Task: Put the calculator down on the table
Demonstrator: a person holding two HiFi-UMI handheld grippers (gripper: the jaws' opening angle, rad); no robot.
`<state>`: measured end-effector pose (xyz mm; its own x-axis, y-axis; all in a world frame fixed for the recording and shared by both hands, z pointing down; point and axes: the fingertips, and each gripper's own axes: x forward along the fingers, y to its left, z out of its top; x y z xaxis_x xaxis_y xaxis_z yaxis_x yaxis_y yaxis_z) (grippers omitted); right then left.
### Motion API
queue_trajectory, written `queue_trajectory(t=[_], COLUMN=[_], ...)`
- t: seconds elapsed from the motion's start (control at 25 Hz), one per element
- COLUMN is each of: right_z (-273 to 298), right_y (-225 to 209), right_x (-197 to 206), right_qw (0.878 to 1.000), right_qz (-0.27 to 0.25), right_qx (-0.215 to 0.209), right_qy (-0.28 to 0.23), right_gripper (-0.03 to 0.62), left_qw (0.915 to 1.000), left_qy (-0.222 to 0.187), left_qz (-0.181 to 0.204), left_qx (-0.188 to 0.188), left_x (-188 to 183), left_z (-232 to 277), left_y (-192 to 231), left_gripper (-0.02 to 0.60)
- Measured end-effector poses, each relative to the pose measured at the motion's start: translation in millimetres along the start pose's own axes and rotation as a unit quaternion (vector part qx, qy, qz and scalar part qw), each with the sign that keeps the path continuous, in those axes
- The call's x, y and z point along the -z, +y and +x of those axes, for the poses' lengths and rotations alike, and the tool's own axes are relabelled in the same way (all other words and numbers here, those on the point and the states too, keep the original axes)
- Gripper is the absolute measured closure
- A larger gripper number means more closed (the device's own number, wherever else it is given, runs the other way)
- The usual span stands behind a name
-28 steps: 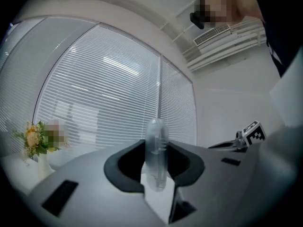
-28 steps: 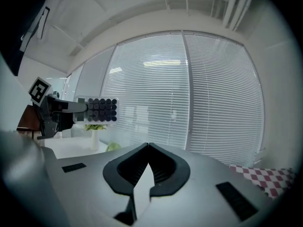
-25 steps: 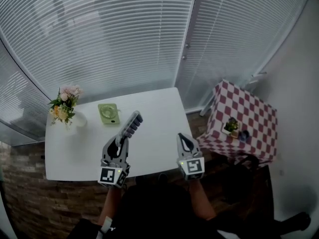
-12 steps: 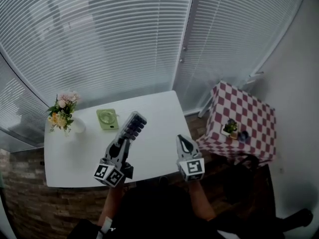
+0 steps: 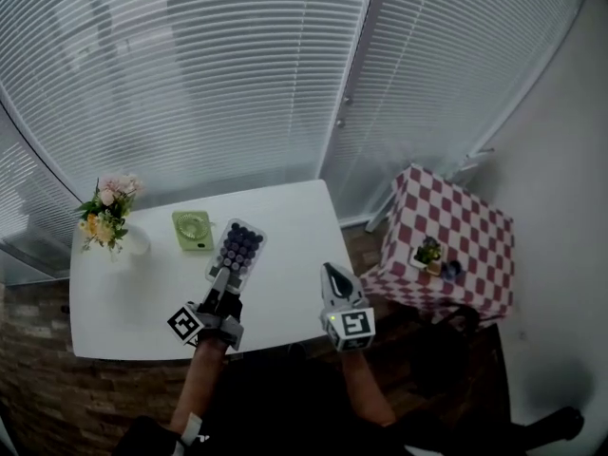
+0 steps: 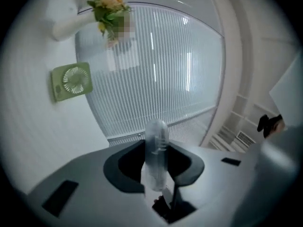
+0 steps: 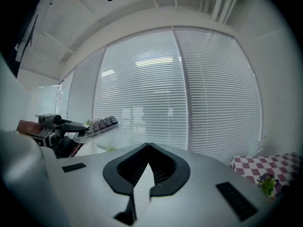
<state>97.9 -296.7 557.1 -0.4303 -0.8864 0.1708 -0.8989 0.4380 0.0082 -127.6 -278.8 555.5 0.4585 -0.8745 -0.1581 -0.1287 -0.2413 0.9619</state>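
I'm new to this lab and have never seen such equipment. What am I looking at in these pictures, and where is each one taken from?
There is no robot here: a person holds a hand-operated gripper in each hand. The wide picture comes from a camera on the person's head, looking down. The other two come from cameras riding on each gripper, looking forward along it. The left gripper is clamped on a calculator, holding it above the white table. The right gripper is empty, its fingers pressed together. On the table stand a vase of flowers and a small green fan. A second table, covered with a checked cloth, stands at the right.
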Motion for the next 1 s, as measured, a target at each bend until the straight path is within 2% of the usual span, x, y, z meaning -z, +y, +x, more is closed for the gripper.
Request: queue_trajectory(t=[0.12,0.24,0.32,0.6,1.0], right_z=[3,5,9,16,19], right_y=[1,-5,-7,-1,-4], right_x=[-4,10,22,24,29], right_qw=[1.000,1.000,1.000,0.999,1.000], right_qz=[-0.003,0.015,0.022,0.020,0.015], right_qx=[-0.004,-0.005,-0.007,-0.028,-0.012], right_qy=[-0.013,-0.003,0.007,0.018,0.024], right_gripper=[0.588,0.588,0.588,0.588,0.588], left_qw=[0.9998,0.9997,0.9997,0.9999,0.9979], left_qy=[-0.008,-0.007,-0.008,0.004,0.014], left_qz=[-0.016,-0.024,-0.023,-0.015,-0.032], left_qx=[-0.001,-0.001,-0.003,-0.004,-0.054], left_x=[-1,0,-2,1,9], left_z=[0,3,5,11,17], left_y=[8,10,12,18,77], left_gripper=[0.479,0.479,0.479,0.479,0.479])
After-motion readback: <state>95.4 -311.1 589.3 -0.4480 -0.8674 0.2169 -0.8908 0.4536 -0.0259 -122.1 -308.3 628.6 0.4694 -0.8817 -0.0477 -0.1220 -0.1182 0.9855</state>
